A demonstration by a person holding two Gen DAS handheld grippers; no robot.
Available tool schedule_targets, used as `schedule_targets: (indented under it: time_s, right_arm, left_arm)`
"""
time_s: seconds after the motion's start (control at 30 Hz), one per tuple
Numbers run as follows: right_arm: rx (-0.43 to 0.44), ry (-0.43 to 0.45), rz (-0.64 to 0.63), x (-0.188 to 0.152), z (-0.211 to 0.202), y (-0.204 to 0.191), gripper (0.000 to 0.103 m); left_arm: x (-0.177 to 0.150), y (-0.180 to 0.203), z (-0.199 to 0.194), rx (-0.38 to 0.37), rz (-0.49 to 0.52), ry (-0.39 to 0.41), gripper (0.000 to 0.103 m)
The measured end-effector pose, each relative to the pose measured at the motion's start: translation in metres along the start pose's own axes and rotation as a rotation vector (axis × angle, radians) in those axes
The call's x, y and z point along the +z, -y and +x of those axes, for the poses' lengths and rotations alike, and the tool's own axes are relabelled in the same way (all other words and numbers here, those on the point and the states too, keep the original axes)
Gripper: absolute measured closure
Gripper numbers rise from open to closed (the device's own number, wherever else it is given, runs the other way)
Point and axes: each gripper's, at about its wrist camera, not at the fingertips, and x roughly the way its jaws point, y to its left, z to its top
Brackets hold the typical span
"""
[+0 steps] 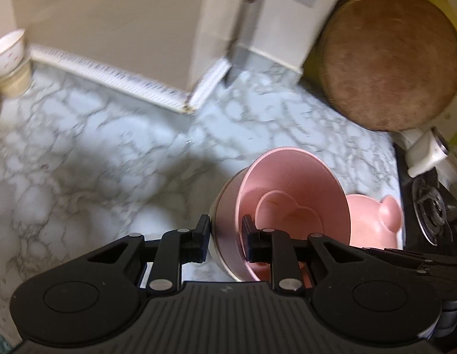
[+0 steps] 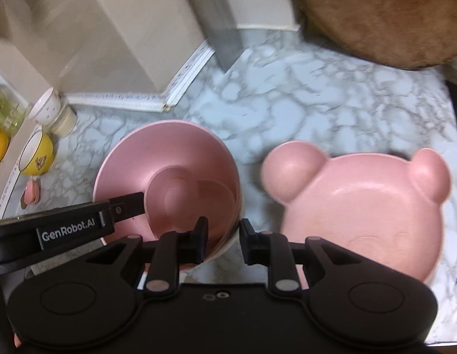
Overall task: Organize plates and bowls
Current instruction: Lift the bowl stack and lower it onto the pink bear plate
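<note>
A round pink bowl [image 1: 287, 174] [image 2: 169, 147] sits nested in a paler outer bowl, with a small heart-shaped pink dish [image 1: 287, 215] [image 2: 187, 197] inside it. My left gripper [image 1: 227, 236] is shut on the stack's left wall, one finger inside and one outside. From the right wrist view its inner finger [image 2: 128, 205] reaches into the bowl. My right gripper [image 2: 224, 237] is shut on the opposite rim the same way. In the left wrist view the bowl looks tilted. A pink bear-shaped plate [image 1: 373, 221] [image 2: 361, 206] lies flat on the counter just right of the stack.
The marble counter [image 1: 110, 147] runs to a beige wall at the back. A round wooden board [image 1: 390, 65] [image 2: 390, 14] leans at back right, with a cleaver [image 2: 219, 29] left of it. A white cup [image 2: 48, 106] and a yellow bowl [image 2: 36, 156] stand far left. A stove burner [image 1: 429, 206] borders the right edge.
</note>
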Motion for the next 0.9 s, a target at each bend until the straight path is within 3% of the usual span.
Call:
schedule_targets:
  time_s: [0.6, 0.9]
  right_arm:
    - [-0.125, 0.034, 0.152, -0.010, -0.041, 0.112, 0.080]
    - [-0.140, -0.001, 0.179, -0.015, -0.037, 0.142, 0.080]
  left_arm:
    - [-0.012, 0.125, 0.041, -0.124, 0.168, -0.069, 0.081]
    - [-0.022, 0.149, 0.061, -0.141, 0.181, -0.111, 0.081]
